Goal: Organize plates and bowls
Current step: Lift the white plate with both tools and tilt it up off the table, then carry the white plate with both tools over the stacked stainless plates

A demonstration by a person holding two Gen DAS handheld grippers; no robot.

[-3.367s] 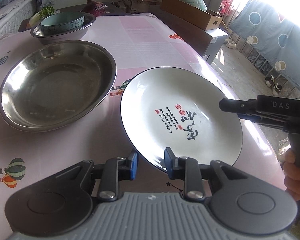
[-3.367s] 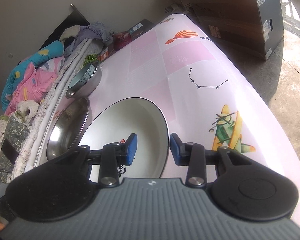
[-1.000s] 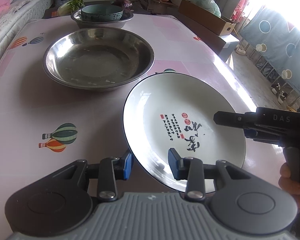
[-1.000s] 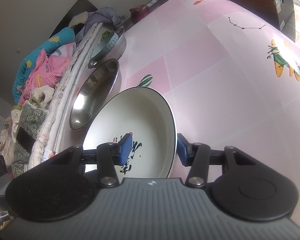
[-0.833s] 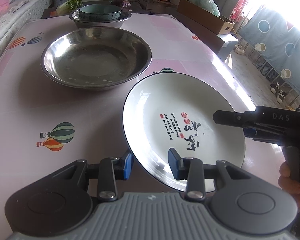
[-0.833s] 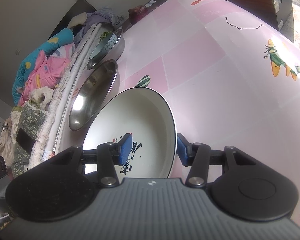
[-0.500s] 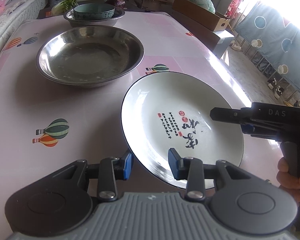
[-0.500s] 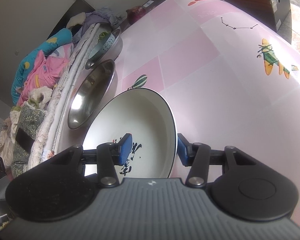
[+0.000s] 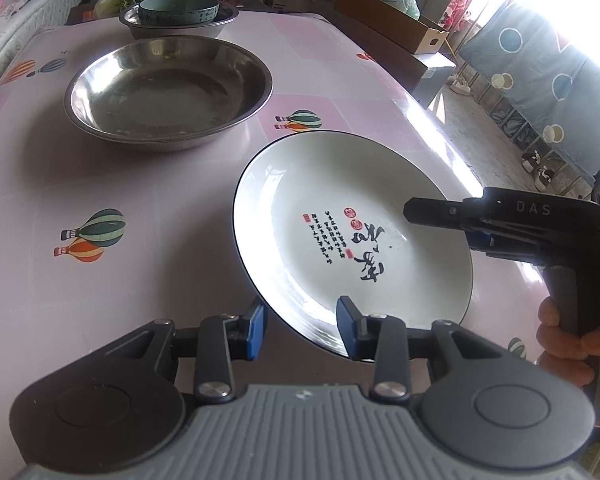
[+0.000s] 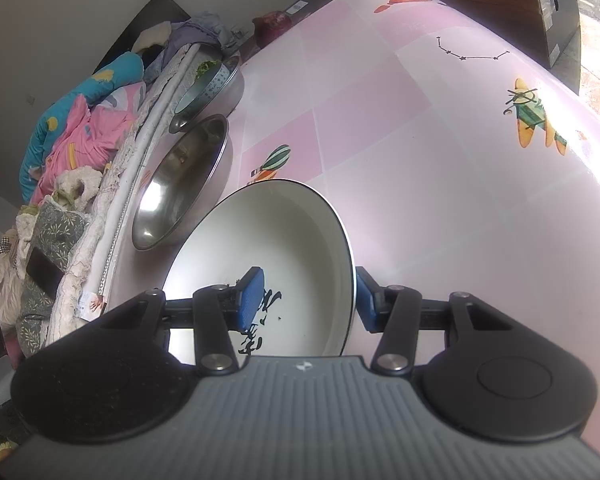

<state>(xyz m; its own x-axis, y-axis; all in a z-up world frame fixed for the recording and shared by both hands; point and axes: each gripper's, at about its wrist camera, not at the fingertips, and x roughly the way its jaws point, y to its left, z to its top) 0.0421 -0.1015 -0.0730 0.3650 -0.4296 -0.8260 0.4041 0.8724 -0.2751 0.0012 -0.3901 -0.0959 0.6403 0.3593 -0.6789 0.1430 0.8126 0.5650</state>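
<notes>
A wide steel basin (image 9: 168, 92) is seen at the left of the pink patterned tablecloth (image 9: 140, 216), with bare cloth between it and the white plate (image 9: 348, 236). The glossy, dark-rimmed plate is held tilted above the cloth. Its near rim is straddled by the spread left gripper (image 9: 300, 326); its right rim sits between the parted pads of the right gripper (image 10: 306, 294), contact unclear.
</notes>
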